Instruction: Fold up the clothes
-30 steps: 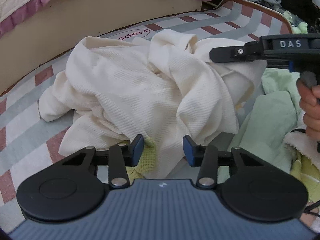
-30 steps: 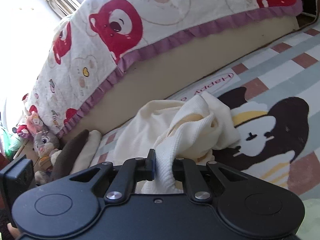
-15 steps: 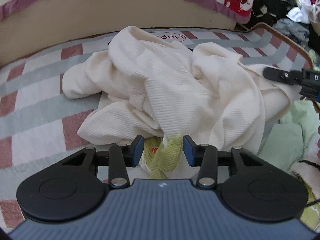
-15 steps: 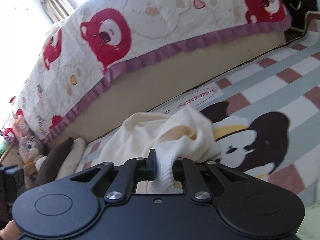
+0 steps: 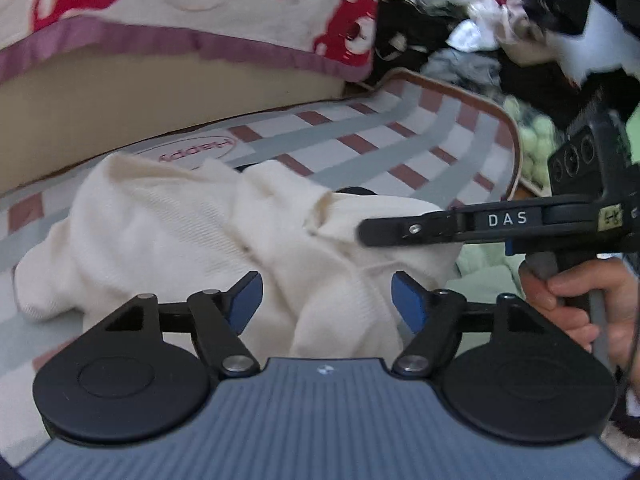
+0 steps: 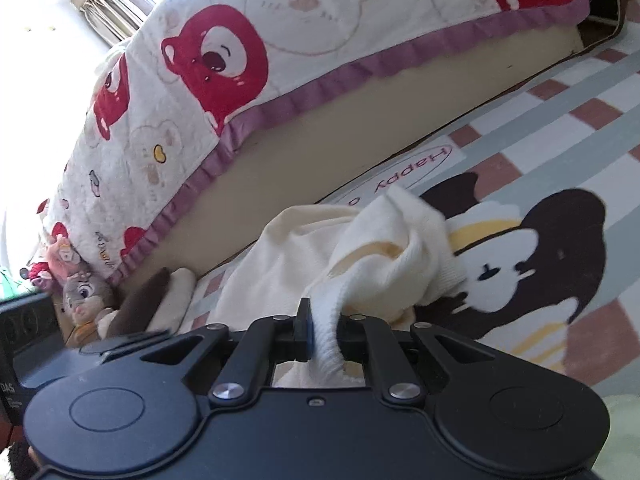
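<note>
While its two blue-padded fingers (image 5: 246,298) stand wide apart with nothing between them but a fold of cloth passing under the gap, the left gripper (image 5: 326,298) hangs low over the crumpled cream ribbed-knit garment (image 5: 192,232), which lies heaped on the striped rug of grey, white and brick-red checks (image 5: 360,140). In the right wrist view, the right gripper (image 6: 322,336) has its fingers pinched tight on a thick white ribbed edge of that same garment (image 6: 324,344), and the cloth rises from the pinch into a loose bunch above the rug's cartoon figure in dark brown, white and yellow (image 6: 540,248). Seen from the left wrist camera, the right gripper (image 5: 368,232) reaches in from the right side, its black body marked DAS, with its tip against the garment and the person's right hand (image 5: 580,300) wrapped around its handle. A pale green cloth (image 5: 484,268) lies just beside the garment under that gripper. Farther back, the rug carries a pink oval label reading Happy (image 5: 196,152), then comes the beige side of the bed (image 5: 160,84) under a white quilt with red bears and a purple border (image 6: 280,40). A grey plush rabbit (image 6: 84,296) sits by the bed's far end, and a pile of mixed clothes (image 5: 472,32) lies beyond the rug.
</note>
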Tool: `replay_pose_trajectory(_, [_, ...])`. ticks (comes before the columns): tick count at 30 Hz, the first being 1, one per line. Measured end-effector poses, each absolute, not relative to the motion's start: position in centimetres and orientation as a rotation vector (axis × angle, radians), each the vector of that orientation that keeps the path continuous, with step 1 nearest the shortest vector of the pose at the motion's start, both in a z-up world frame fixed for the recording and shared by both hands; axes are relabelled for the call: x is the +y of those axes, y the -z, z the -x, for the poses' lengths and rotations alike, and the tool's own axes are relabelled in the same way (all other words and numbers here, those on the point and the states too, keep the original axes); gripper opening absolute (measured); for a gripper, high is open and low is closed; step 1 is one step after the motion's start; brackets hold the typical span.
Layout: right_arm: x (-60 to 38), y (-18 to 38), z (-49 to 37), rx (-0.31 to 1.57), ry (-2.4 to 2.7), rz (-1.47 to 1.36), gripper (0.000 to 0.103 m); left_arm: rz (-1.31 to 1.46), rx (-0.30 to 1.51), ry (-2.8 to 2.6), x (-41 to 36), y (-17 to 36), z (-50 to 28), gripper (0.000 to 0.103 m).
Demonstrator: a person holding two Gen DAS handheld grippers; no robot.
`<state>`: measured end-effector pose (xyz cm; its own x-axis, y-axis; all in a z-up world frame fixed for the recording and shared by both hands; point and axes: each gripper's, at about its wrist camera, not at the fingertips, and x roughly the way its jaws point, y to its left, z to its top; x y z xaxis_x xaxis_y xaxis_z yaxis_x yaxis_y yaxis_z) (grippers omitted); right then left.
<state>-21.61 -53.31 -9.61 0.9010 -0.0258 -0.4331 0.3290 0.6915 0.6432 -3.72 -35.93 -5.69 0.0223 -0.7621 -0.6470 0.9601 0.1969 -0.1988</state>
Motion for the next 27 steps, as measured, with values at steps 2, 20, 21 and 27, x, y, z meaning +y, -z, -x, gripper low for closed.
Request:
replay_pose_trajectory(2, [-53.2,10.0,21.8,0.382,0.167,-0.838,0.009,-0.395,0.772,1.327,-37.8,7.5,3.9,0.073])
replay_pose_trajectory(20, [-53.2,10.6,20.8,0.599,0.478,-0.616,0.009,-0.174,0.521,0.571,-26.1,4.3,-1.8,0.006])
replay_pose_trajectory(21, [-53.2,10.8,20.5,0.611,0.491,-0.602,0.009,-0.161,0.503,0.546,-24.8,4.1,-2.0,0.006])
replay_pose_trajectory(27, [-52.1,11.1,19.9,0.652,0.549,-0.484,0.008,-0.094,0.390,0.449,-19.0,2.8,-2.3,0.006])
